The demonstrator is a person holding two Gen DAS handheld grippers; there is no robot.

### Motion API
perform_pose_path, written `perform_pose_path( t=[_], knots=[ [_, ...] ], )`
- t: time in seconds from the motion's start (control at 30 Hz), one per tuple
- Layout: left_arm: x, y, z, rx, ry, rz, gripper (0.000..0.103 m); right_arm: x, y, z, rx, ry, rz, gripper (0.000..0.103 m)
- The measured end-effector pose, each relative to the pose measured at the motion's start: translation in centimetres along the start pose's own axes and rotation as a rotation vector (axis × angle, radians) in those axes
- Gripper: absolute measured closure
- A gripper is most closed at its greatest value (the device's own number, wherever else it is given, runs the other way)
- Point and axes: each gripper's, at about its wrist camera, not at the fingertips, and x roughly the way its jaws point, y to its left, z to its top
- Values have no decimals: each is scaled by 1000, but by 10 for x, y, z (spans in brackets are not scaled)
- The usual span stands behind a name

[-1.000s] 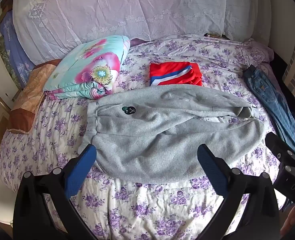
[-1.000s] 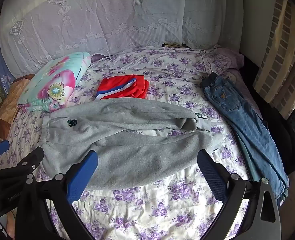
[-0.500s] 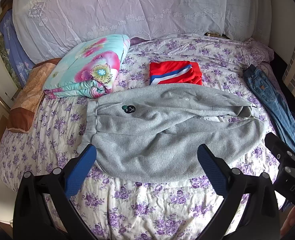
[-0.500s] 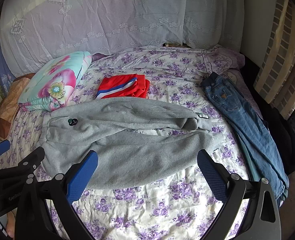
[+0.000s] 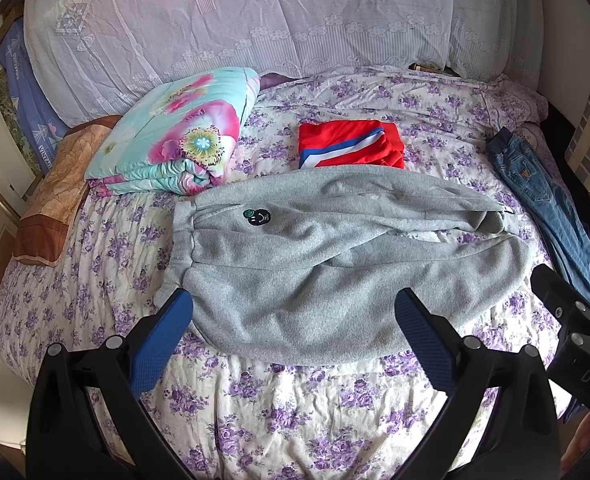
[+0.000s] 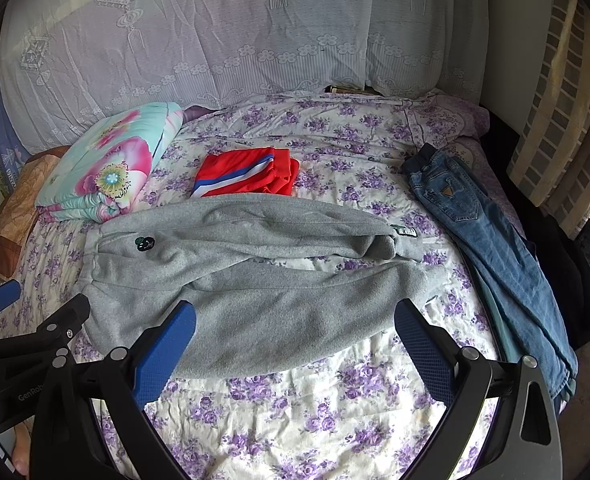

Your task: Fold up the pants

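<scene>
From my left camera, the far left shows a brown cushion [image 5: 61, 184] at the bed's edge, and beside it a folded floral quilt [image 5: 179, 148] lying on the bed [image 5: 295, 412]. My left claw [image 5: 293, 322] hangs over the near side of the bed with its blue pads spread wide apart and nothing between them; the left pad [image 5: 161, 346] sits in front of the waistband corner of the pants [image 5: 335, 264], but I cannot tell whether it touches the fabric.

The pants are grey and lie flat across the middle of the bed, waistband to the left, both legs running to the right. The far leg is doubled back at its cuff, and a strip of bedsheet shows between the two legs near the cuffs. A small dark badge [image 5: 257, 216] sits near the waistband. Just behind the pants is a folded red garment [image 5: 351, 148] with blue and white stripes; the pants' far edge overlaps its near edge in both views.

Further right, jeans [image 6: 479, 232] lie lengthwise along the right side of the bed, close to the grey cuffs but apart from them. My right claw [image 6: 295, 322] is likewise wide open and empty, hovering over the near leg. A white lace cover [image 6: 215, 40] hangs behind the bed.
</scene>
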Motion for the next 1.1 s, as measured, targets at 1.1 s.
perform_pose_path(
  t=[1.1],
  knots=[
    [7,1,7,0,6,-1,5,1,1,-2,0,3,0,3]
  ],
)
